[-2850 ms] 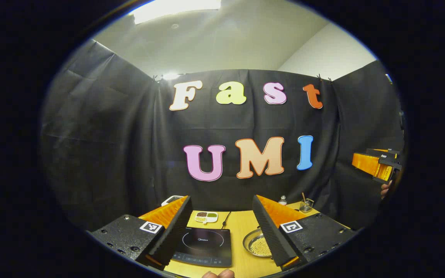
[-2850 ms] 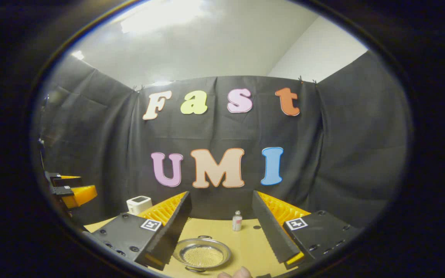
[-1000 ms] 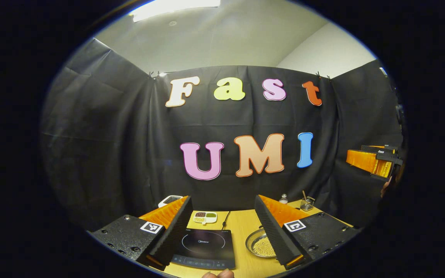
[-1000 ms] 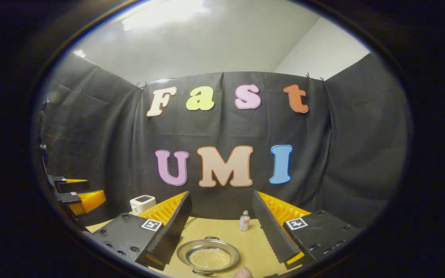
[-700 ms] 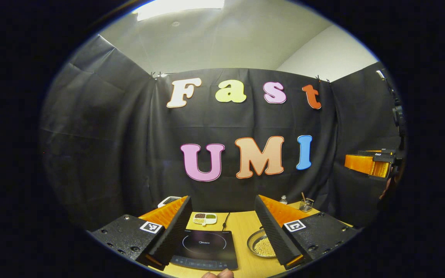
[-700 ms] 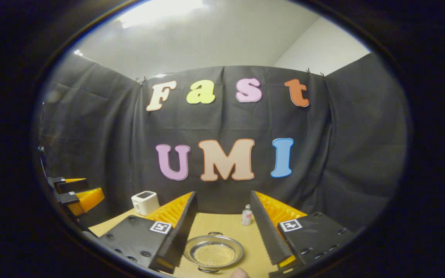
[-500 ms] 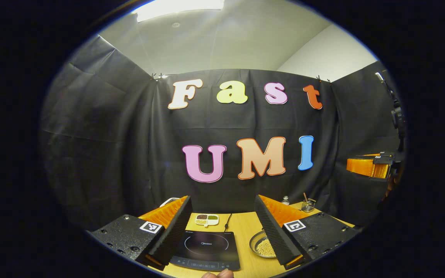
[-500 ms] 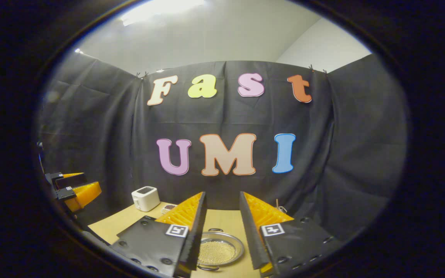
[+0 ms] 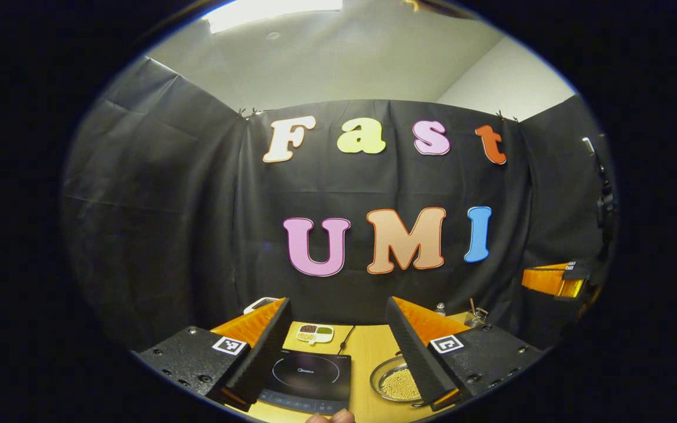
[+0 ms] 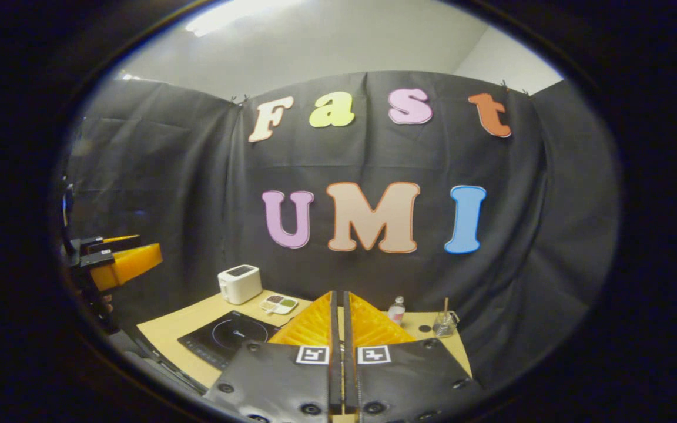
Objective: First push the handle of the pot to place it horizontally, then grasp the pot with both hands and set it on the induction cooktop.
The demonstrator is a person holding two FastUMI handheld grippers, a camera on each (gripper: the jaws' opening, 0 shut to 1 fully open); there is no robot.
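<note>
Left gripper jaws open; its finger partly hides the pot. Right gripper jaws closed, empty.

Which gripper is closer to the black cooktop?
Left, it seems. The cooktop lies just ahead of the left gripper, framed between its open fingers. The right gripper, shut, has the cooktop off to its left, farther away.

Left hand-held gripper spread; right hand-held gripper closed.
</note>
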